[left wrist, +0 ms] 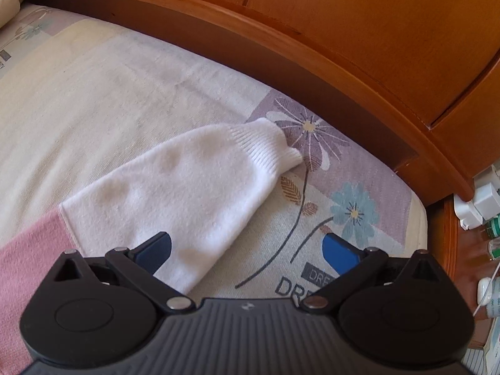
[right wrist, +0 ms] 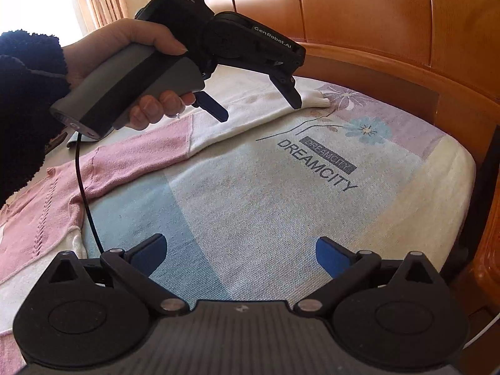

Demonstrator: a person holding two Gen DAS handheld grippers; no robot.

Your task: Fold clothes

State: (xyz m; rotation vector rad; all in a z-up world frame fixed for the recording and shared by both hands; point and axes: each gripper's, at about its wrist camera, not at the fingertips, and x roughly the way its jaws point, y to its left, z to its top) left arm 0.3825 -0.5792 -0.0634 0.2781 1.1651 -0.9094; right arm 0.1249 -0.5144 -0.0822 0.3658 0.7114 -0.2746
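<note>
A pink and white knit sweater (right wrist: 47, 206) lies flat on the bed. Its sleeve stretches toward the headboard, pink at the upper arm (right wrist: 137, 159), then white (left wrist: 175, 184) down to a ribbed cuff (left wrist: 275, 147). My left gripper (left wrist: 247, 250) hovers open just above the white part of the sleeve, nothing between its blue fingers. The right wrist view shows that same left gripper (right wrist: 259, 109) held by a hand (right wrist: 125, 40) in a dark sleeve. My right gripper (right wrist: 240, 253) is open over the bare bedsheet, to the right of the sweater's body.
A floral bedsheet (right wrist: 281, 187) printed "DREAMCITY" covers the mattress. A curved wooden headboard (left wrist: 343, 31) rises behind it. A nightstand with white plugs and small bottles (left wrist: 487, 215) stands past the bed's right edge. A black cable (right wrist: 86, 197) hangs from the left gripper's handle.
</note>
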